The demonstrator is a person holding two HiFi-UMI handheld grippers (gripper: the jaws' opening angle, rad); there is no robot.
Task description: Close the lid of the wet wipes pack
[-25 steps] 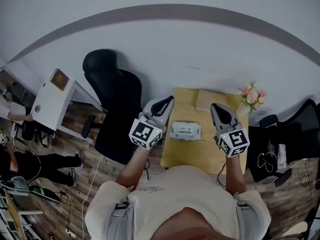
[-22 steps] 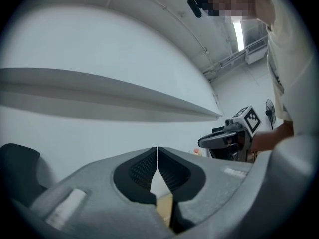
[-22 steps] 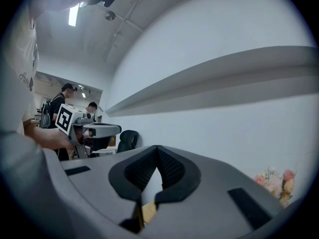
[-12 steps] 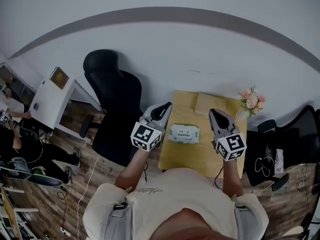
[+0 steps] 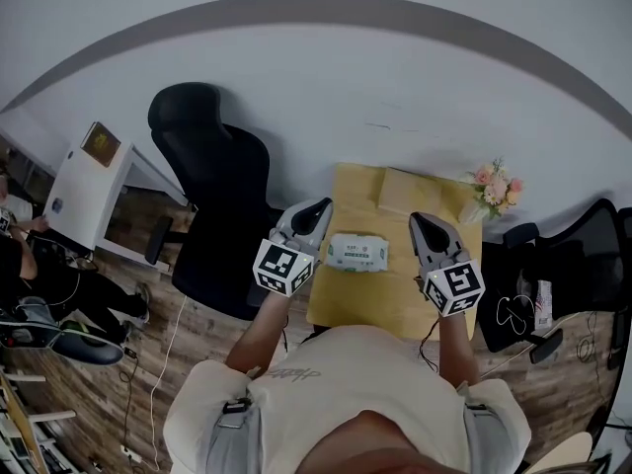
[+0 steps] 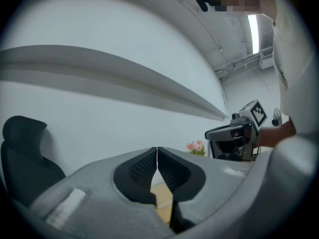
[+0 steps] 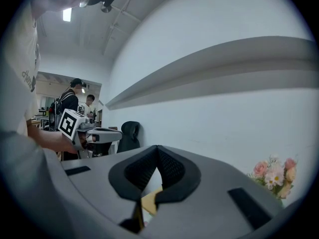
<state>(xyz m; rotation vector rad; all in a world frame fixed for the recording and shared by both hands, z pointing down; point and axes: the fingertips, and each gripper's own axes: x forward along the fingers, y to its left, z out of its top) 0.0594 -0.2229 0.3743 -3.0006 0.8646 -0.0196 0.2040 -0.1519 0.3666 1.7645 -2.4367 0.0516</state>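
the head view has swung: the yellow table (image 5: 348, 309) and wet wipes pack (image 5: 357, 253) now sit higher and further left, as does the black office chair (image 5: 222, 196). the bystander (image 5: 7, 217) by the white cabinet (image 5: 84, 186) is nearly out of frame.

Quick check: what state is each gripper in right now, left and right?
Left gripper: closed, holding nothing.
Right gripper: closed, holding nothing.
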